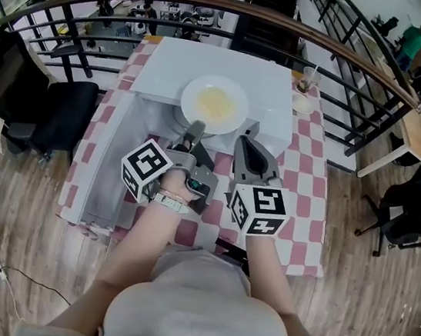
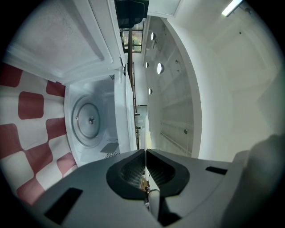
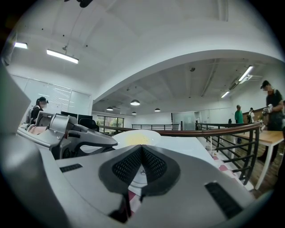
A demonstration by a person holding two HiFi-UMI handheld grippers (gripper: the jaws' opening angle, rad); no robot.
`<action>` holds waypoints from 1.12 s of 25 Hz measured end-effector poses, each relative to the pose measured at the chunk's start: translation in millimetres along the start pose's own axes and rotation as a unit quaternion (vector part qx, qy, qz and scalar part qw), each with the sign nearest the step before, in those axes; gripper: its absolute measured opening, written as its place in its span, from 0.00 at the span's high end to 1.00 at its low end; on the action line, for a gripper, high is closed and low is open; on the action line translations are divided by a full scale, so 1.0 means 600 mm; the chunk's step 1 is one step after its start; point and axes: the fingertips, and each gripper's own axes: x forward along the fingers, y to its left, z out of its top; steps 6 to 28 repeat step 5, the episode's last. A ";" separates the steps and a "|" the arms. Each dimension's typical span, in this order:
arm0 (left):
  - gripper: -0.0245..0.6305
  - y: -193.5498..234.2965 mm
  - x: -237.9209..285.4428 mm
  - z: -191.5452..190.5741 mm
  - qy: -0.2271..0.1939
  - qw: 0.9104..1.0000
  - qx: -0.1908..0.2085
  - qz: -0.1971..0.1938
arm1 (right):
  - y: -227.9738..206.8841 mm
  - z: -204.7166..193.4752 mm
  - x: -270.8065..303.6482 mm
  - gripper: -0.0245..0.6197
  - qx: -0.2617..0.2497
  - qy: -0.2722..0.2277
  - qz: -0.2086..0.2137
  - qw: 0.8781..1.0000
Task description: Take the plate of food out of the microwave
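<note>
On the checked tablecloth point(image 1: 310, 150), the boxy white microwave point(image 1: 210, 62) is standing with its door point(image 1: 111, 157) swinging open toward 8 o'clock, the cavity bare. The plate of food point(image 1: 214, 103), round and glossy white, is hanging clear above it, apparently freshly lifted out. The left gripper point(image 1: 195, 127) is pinching its thin 7 o'clock rim. The right gripper point(image 1: 244, 142) is waiting at 5 o'clock, clenched on nothing, likely spare support.

Probably an open-plan office mezzanine: curved railing point(image 1: 218, 5), office chair point(image 1: 66, 116), wooden desk point(image 1: 413, 134), ceiling strip lights point(image 3: 62, 55).
</note>
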 end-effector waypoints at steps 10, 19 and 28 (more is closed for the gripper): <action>0.94 0.003 0.001 -0.004 0.003 1.000 0.000 -0.001 | -0.001 -0.001 0.001 0.92 -0.001 -0.003 0.000 1.000; 0.94 0.003 0.001 -0.004 0.003 1.000 0.000 -0.001 | -0.001 -0.001 0.001 0.92 -0.001 -0.003 0.000 1.000; 0.94 0.003 0.001 -0.004 0.003 1.000 0.000 -0.001 | -0.001 -0.001 0.001 0.92 -0.001 -0.003 0.000 1.000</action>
